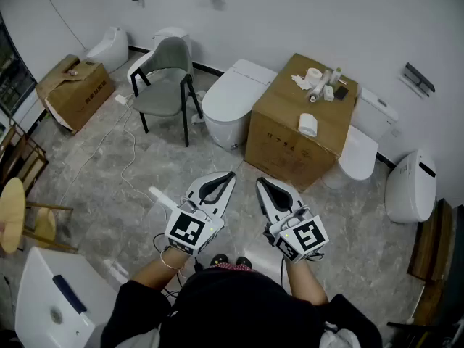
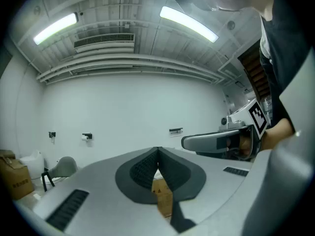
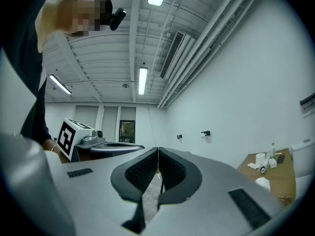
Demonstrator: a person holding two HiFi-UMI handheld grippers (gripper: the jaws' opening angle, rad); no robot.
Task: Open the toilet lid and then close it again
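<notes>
From the head view, you hold the left gripper (image 1: 230,175) and right gripper (image 1: 259,182) side by side near your body, with the toilet (image 1: 235,96) farther off, lid down, just left of the cardboard box (image 1: 297,122). The left gripper view shows its jaws pressed together on nothing. The right gripper view shows the same.
</notes>
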